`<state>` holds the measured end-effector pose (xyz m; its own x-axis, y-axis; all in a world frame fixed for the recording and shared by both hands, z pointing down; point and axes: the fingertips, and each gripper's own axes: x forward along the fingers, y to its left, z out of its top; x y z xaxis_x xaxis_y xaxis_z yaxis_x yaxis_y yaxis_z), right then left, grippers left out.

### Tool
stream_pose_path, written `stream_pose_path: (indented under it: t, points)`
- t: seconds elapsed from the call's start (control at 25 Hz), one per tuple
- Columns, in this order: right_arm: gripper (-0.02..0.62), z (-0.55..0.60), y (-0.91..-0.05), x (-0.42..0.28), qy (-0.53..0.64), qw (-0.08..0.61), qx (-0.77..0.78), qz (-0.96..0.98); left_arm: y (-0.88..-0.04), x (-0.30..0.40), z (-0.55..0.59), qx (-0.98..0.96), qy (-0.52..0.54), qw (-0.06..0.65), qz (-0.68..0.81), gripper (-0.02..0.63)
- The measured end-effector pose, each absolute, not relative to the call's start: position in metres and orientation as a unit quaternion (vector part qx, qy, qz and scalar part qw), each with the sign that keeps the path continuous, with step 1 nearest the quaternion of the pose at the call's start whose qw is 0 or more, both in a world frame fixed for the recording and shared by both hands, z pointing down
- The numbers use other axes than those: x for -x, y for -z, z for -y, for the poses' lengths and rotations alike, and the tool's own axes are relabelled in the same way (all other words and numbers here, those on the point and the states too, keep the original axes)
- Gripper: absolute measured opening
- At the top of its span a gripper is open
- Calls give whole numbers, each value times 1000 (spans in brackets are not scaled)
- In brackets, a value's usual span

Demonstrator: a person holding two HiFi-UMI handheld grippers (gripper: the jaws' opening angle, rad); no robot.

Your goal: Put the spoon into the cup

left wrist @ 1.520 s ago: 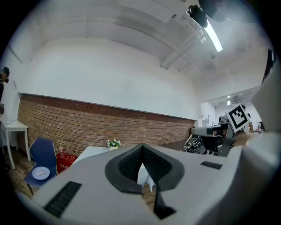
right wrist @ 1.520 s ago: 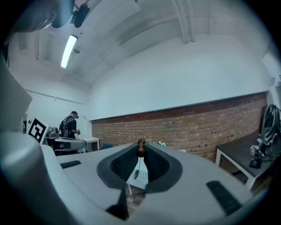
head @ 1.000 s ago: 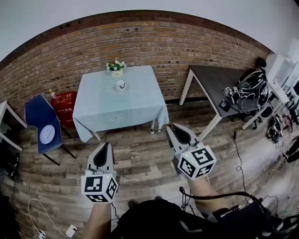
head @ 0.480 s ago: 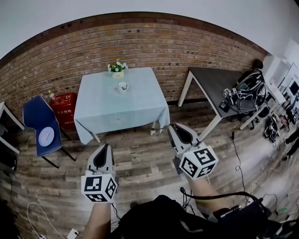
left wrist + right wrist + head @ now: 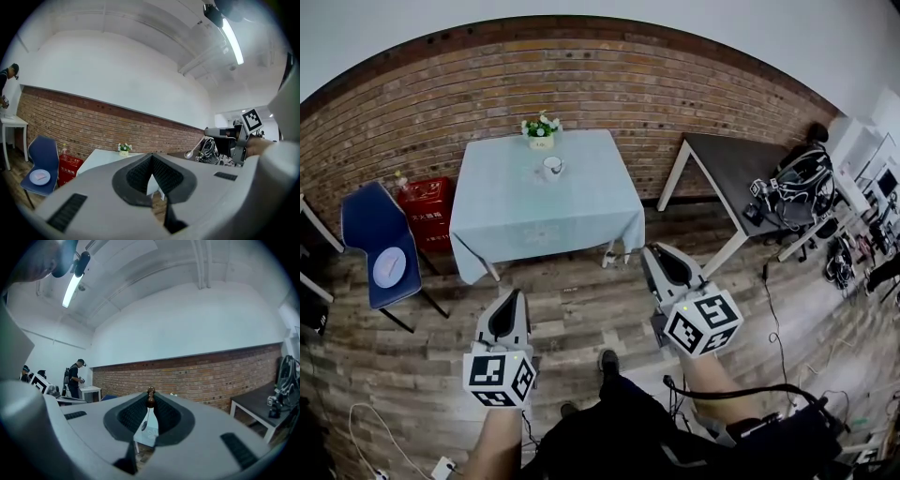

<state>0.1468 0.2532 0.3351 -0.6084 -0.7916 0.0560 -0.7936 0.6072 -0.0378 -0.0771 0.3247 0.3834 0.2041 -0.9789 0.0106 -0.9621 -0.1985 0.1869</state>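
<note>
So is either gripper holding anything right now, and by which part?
The right gripper pinches the spoon by its handle, bowl sticking out ahead. The left gripper holds nothing.

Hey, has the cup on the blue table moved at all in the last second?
No. The cup stands where it did, just in front of the flower pot near the far edge of the table. Only the head view's framing has shifted slightly.

Brick wall (image 5: 581,80) far; plank floor (image 5: 581,305); clothed table (image 5: 544,206) centre; dark table (image 5: 727,159) right; blue chair (image 5: 361,220) left.
</note>
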Motion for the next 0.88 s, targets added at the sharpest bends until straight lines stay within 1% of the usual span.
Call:
stream_pose_path:
  t: [0.44, 0.88]
  points:
    - [52, -174, -337, -130, -35, 1, -413, 910, -375, 82, -264, -767, 39, 61, 638, 8]
    - [52, -83, -337, -138, -54, -15, -389, 919, -371, 71, -173, -756, 21, 67, 651, 8]
